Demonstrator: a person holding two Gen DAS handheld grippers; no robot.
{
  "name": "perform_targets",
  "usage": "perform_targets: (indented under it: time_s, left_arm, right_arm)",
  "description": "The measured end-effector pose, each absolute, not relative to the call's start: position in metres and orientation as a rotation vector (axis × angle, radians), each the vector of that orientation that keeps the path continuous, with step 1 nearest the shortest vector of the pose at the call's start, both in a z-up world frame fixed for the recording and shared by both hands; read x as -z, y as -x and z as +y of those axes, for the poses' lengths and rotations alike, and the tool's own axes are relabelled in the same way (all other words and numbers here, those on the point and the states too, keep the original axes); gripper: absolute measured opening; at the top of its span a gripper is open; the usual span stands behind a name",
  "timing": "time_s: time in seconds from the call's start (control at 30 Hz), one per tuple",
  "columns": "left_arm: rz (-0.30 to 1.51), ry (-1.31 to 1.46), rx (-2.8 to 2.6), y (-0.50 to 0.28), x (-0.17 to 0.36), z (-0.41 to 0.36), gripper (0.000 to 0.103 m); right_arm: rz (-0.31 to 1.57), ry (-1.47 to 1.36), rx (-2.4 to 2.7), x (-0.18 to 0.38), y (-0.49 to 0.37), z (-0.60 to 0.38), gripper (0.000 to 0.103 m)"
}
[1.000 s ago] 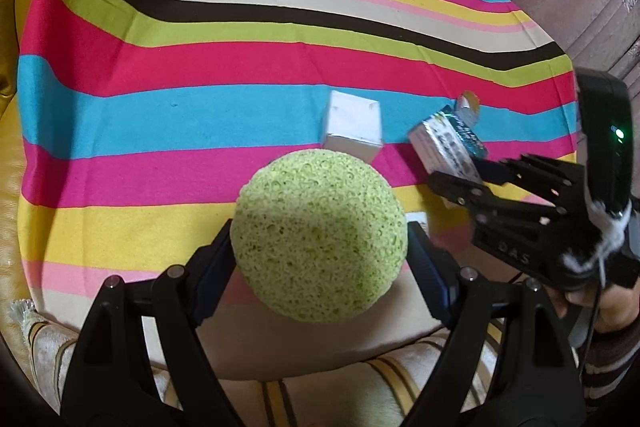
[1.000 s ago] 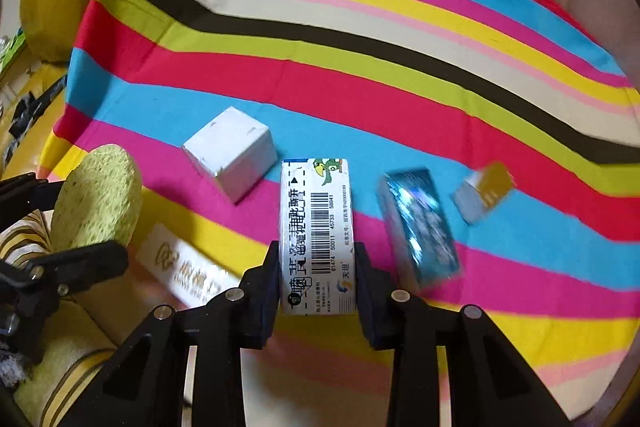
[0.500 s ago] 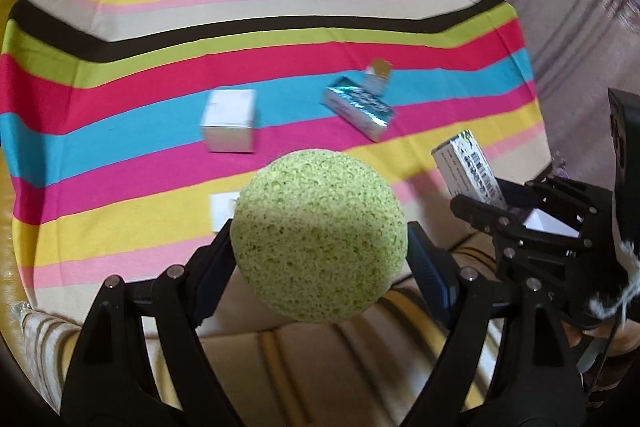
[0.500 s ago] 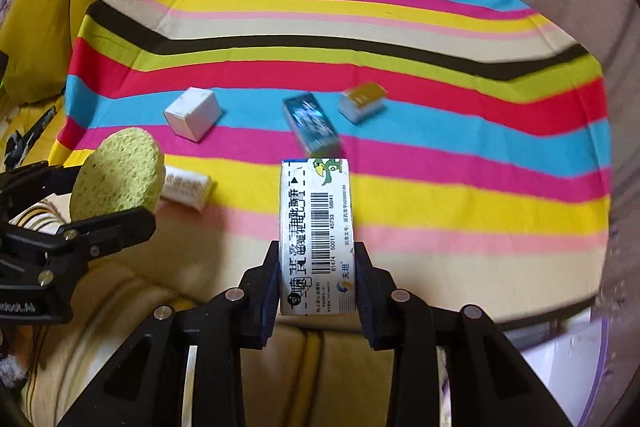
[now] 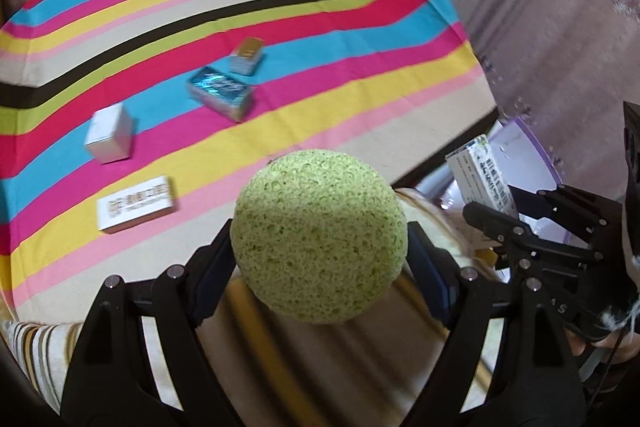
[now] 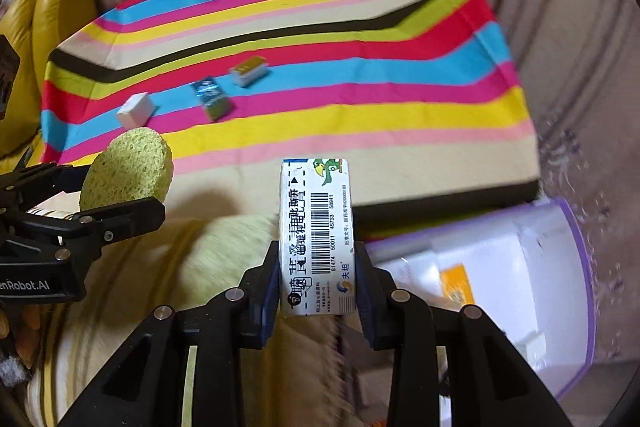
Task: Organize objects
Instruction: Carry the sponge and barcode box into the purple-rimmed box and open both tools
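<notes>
While both loads hang off the striped desk toward the white bin, the risk is a slip — the left tool clamps a soft, porous green sponge that squashes, and the right tool pinches a slick, flat-sided carton low down, so either could tip out short.

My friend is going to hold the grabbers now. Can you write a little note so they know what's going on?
Left hand-held gripper: shut on the round green sponge.
Right hand-held gripper: shut on the white barcoded carton, near the purple-rimmed white bin.
On the striped cloth: white cube box, shiny blue box, small gold-topped box, flat white printed box.
Done: two items lifted.
Left: put both away, probably in the bin, then collect the four boxes.
</notes>
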State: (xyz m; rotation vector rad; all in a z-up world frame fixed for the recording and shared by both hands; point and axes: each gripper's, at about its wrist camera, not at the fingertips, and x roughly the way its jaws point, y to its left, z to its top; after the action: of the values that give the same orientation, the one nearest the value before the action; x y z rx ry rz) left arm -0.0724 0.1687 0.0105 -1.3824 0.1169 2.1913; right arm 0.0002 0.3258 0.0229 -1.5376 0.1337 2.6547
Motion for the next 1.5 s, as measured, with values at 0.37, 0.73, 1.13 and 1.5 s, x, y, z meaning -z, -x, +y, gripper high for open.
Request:
perform_targets:
  time_s: [0.37, 0.73, 1.13, 1.5]
  left_arm:
    - [0.225, 1.377, -2.043, 0.055, -0.007, 0.251, 0.083]
    - [0.298, 1.378, -1.899, 0.043, 0.005, 0.326, 0.083]
    - [0.275, 1.399, -1.792, 0.039, 0.013, 0.364, 0.085]
    - [0.188, 1.424, -1.877, 0.056, 0.003, 0.314, 0.085]
  right_arm:
    - [0.224, 1.411, -2.477, -0.025, -0.054, 0.397, 0.035]
    - [0.346, 1.363, -2.306, -0.002, -0.085, 0.456, 0.035]
    - [0.482, 1.325, -2.222, 0.008, -0.101, 0.483, 0.069]
    - [0.461, 1.367, -2.296, 0.005, -0.081, 0.459, 0.077]
